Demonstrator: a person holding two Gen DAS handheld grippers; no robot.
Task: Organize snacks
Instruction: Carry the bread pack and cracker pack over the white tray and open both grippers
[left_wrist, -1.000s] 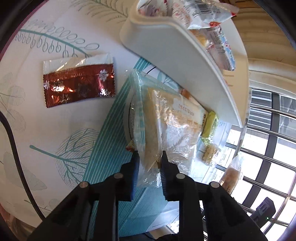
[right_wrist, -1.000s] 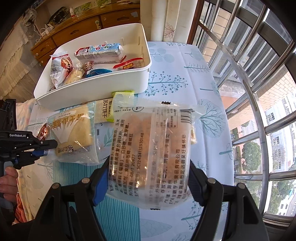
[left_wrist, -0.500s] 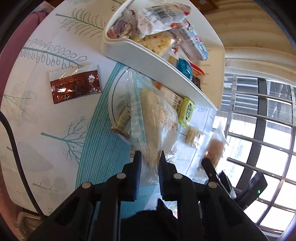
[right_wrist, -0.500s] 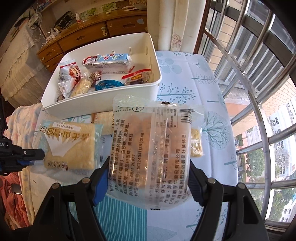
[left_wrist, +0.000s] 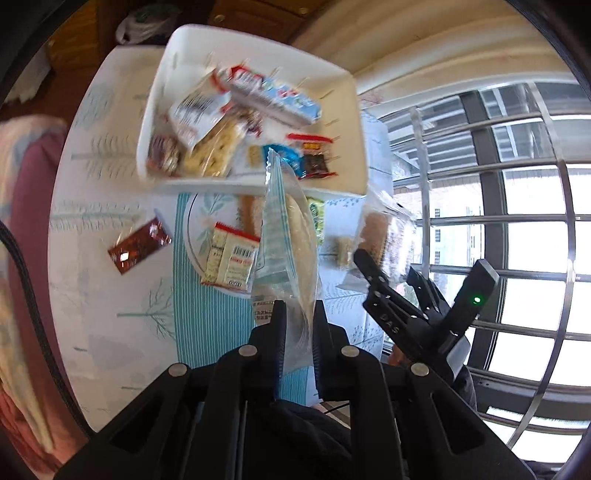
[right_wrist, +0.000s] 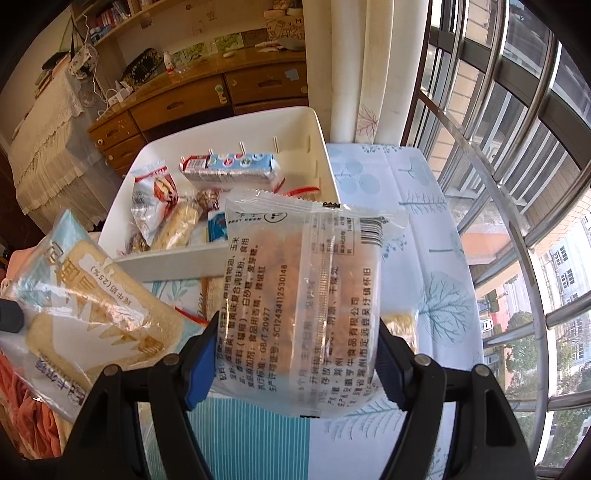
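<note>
A white bin (right_wrist: 325, 155) stands on the bench (right_wrist: 417, 218), whose cloth shows pale blue trees. Inside the bin a long blue-and-white carton (right_wrist: 231, 171) lies against the far wall. Nearer the left wall sits a clear packet with a red top (right_wrist: 155, 199), and beside it a pale bar in clear wrap (right_wrist: 175, 229) and a small dark round sweet (right_wrist: 207, 197). A blue wrapper (left_wrist: 284, 157) and two small red-and-dark packets (left_wrist: 314, 162) lie toward the near right corner. The rest of the bin floor is bare white.

The left gripper (left_wrist: 298, 325) has its jaws clenched on the lower edge of a toast bag (left_wrist: 288, 236), which hangs edge-on in the air above the bench, its top corner in front of the bin's near wall. In the right wrist view the same bag (right_wrist: 85, 310) shows its face at the left, with a slice of toast inside.

The right gripper (right_wrist: 295, 354) grasps a clear cake bag (right_wrist: 299, 295) across its width, both blue pads pressing its sides; it is held up in front of the bin's near right corner.

On the bench outside the bin lie a red foil packet (left_wrist: 140, 245), a white-and-red packet (left_wrist: 231, 258) on a round print, a green packet (left_wrist: 316, 218) just by the bin wall, and a small pale snack (left_wrist: 343, 251).
</note>
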